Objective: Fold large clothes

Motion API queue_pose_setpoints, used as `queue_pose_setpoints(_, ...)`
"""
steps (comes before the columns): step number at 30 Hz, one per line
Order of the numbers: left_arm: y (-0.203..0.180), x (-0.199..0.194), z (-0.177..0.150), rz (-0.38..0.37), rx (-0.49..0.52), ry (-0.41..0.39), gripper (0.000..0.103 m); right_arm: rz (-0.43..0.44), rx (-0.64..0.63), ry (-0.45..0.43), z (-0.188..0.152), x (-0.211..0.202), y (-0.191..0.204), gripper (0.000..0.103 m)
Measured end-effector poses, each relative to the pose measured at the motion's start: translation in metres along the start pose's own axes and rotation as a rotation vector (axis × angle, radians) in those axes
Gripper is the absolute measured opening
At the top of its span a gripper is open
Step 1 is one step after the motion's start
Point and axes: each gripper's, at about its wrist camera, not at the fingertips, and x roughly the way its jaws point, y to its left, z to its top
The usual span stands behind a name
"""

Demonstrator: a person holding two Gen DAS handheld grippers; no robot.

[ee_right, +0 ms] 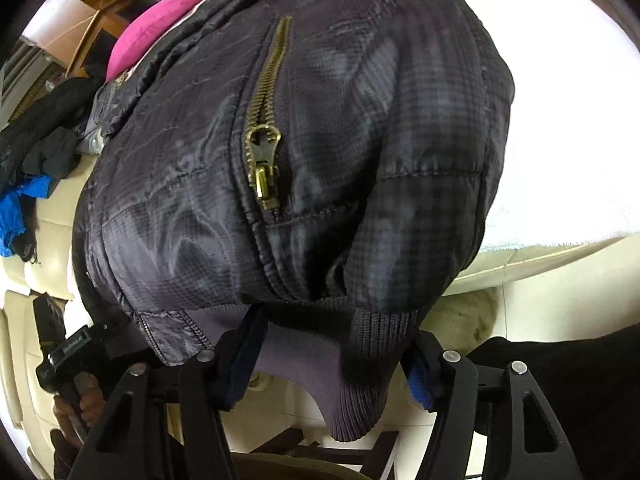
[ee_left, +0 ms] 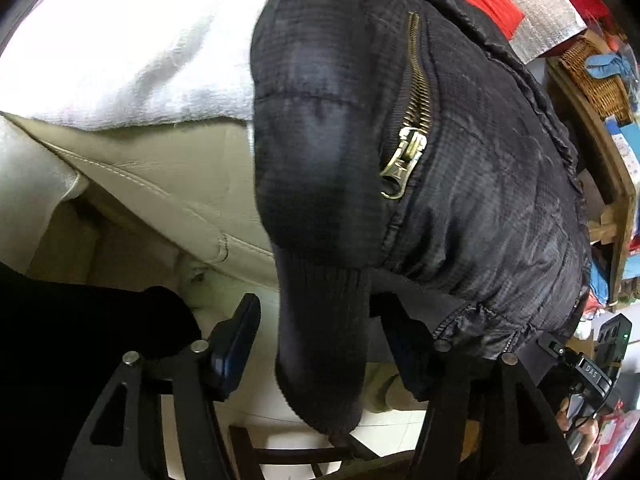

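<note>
A dark plaid puffer jacket (ee_left: 480, 168) with a brass pocket zipper (ee_left: 404, 160) hangs over the edge of a cream sofa. It fills the right wrist view (ee_right: 200, 200) too, with its zipper (ee_right: 264, 160). My left gripper (ee_left: 324, 344) stands open with the sleeve's ribbed cuff (ee_left: 320, 360) hanging between its fingers. My right gripper (ee_right: 336, 352) is open around the jacket's ribbed hem and cuff (ee_right: 360, 380). The fabric lies loose between the pads.
A white fluffy towel (ee_left: 120, 48) covers the cream sofa seat (ee_left: 160, 176). A pink cushion (ee_right: 160, 24) and dark clothes (ee_right: 44, 140) lie behind the jacket. A wicker basket (ee_left: 596, 76) sits on a wooden shelf at right. A wooden stool (ee_left: 304, 456) stands below.
</note>
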Motion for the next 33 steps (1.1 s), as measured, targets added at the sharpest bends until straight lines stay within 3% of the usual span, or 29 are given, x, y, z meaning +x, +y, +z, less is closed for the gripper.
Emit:
queue_pose_setpoints(1, -0.001, 0.000, -0.001, -0.013, 0.019, 0.000, 0.036, -0.003, -0.011, -0.001, 0.001, 0.001, -0.001, 0.058)
queue_pose_setpoints(2, -0.005, -0.002, -0.003, -0.016, 0.045, -0.001, 0.022, -0.011, -0.022, -0.002, 0.002, -0.001, 0.000, 0.042)
queue_pose_setpoints(3, -0.009, -0.005, -0.005, -0.008, 0.073, -0.012, 0.014, -0.017, -0.029, -0.002, 0.001, -0.002, 0.001, 0.034)
queue_pose_setpoints(5, -0.017, -0.016, -0.008, 0.007, 0.132, -0.046, 0.009, -0.026, -0.046, -0.010, -0.003, -0.009, 0.010, 0.026)
queue_pose_setpoints(9, -0.030, -0.044, -0.007, -0.014, 0.215, -0.104, 0.008, -0.008, -0.104, -0.044, -0.003, -0.034, 0.027, 0.023)
queue_pose_setpoints(17, -0.055, -0.135, 0.008, -0.156, 0.347, -0.288, 0.008, 0.097, -0.178, -0.145, 0.008, -0.073, 0.051, 0.022)
queue_pose_setpoints(24, -0.060, -0.155, 0.019, -0.186, 0.352, -0.291, 0.008, 0.122, -0.105, -0.108, 0.009, -0.052, 0.028, 0.022)
queue_pose_setpoints(28, -0.083, -0.162, 0.039, -0.196, 0.383, -0.305, 0.008, 0.199, -0.134, -0.191, 0.025, -0.080, 0.038, 0.020)
queue_pose_setpoints(33, -0.118, -0.187, 0.087, -0.225, 0.438, -0.367, 0.009, 0.172, -0.249, -0.347, 0.070, -0.126, 0.070, 0.018)
